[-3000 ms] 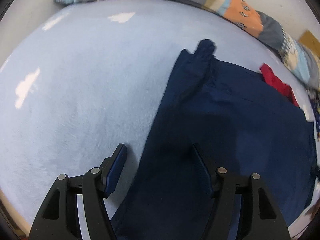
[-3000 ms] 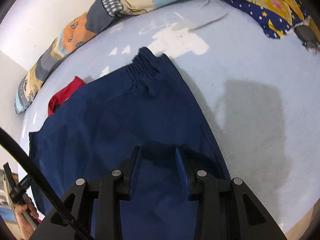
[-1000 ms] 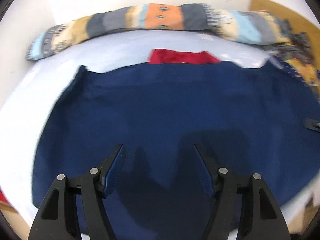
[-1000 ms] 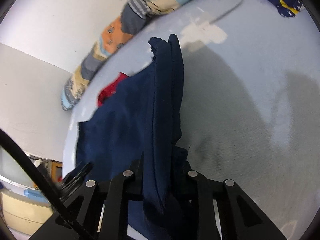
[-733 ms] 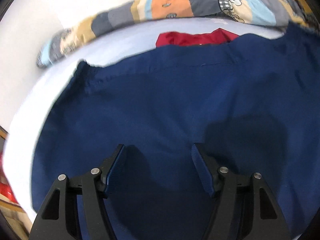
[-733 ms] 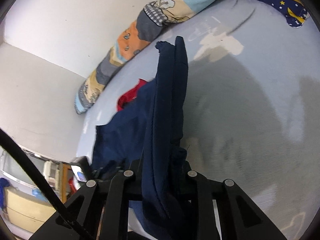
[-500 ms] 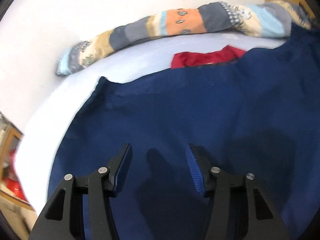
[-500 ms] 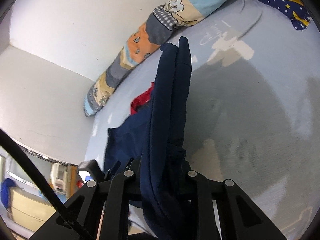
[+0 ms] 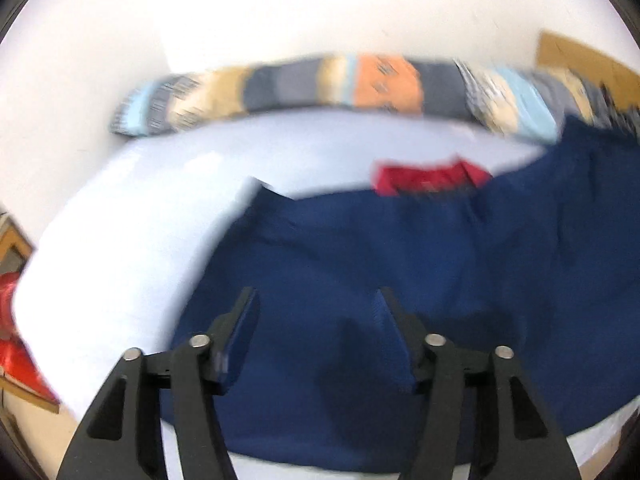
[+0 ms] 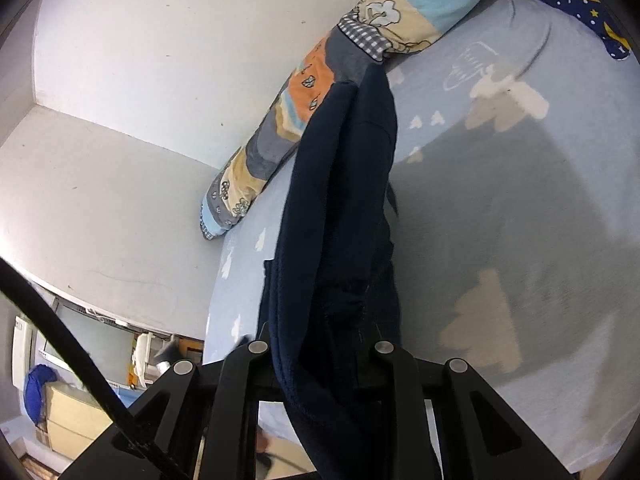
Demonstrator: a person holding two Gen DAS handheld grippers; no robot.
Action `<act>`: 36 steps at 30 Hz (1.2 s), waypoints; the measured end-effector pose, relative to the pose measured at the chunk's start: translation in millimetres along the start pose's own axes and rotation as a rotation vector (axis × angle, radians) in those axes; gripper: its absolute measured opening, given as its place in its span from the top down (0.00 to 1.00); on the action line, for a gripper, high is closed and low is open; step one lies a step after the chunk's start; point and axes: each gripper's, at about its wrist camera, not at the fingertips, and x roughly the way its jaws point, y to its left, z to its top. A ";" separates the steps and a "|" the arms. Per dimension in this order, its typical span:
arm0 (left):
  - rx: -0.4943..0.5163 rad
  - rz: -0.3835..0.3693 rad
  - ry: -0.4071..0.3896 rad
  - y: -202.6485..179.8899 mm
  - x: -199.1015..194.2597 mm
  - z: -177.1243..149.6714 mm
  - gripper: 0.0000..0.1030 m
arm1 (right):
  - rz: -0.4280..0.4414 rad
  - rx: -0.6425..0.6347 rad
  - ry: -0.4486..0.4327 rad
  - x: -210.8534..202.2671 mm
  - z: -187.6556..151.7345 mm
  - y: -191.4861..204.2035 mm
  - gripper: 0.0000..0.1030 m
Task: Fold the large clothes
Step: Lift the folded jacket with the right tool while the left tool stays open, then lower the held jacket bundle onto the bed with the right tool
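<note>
A large navy blue garment (image 9: 400,264) lies spread on the light blue bed; the left wrist view is blurred. My left gripper (image 9: 316,304) is open and hovers just above its near part, holding nothing. My right gripper (image 10: 320,344) is shut on an edge of the same navy garment (image 10: 340,184) and holds it lifted, so the cloth hangs in a tall fold in front of the camera and hides the fingertips.
A long patchwork pillow (image 9: 360,88) lies along the back wall, also in the right wrist view (image 10: 320,80). A red cloth (image 9: 428,176) lies behind the garment. The bed sheet (image 10: 520,200) has cloud prints. Furniture (image 10: 72,412) stands beyond the bed's left edge.
My right gripper has closed on the garment's edge and raised it higher off the bed. My left gripper has swung over the garment and stays open.
</note>
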 end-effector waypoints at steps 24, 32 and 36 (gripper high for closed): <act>-0.367 0.063 0.022 226.4 0.2 -17.6 0.34 | -0.205 -0.132 0.064 160.6 -63.0 185.9 0.80; -0.456 0.071 0.046 270.7 4.0 -28.5 0.34 | -0.312 -0.189 0.106 265.5 -113.9 202.4 0.80; -0.462 0.066 0.056 273.5 7.1 -29.4 0.34 | -0.402 -0.224 0.128 315.6 -141.7 190.5 0.80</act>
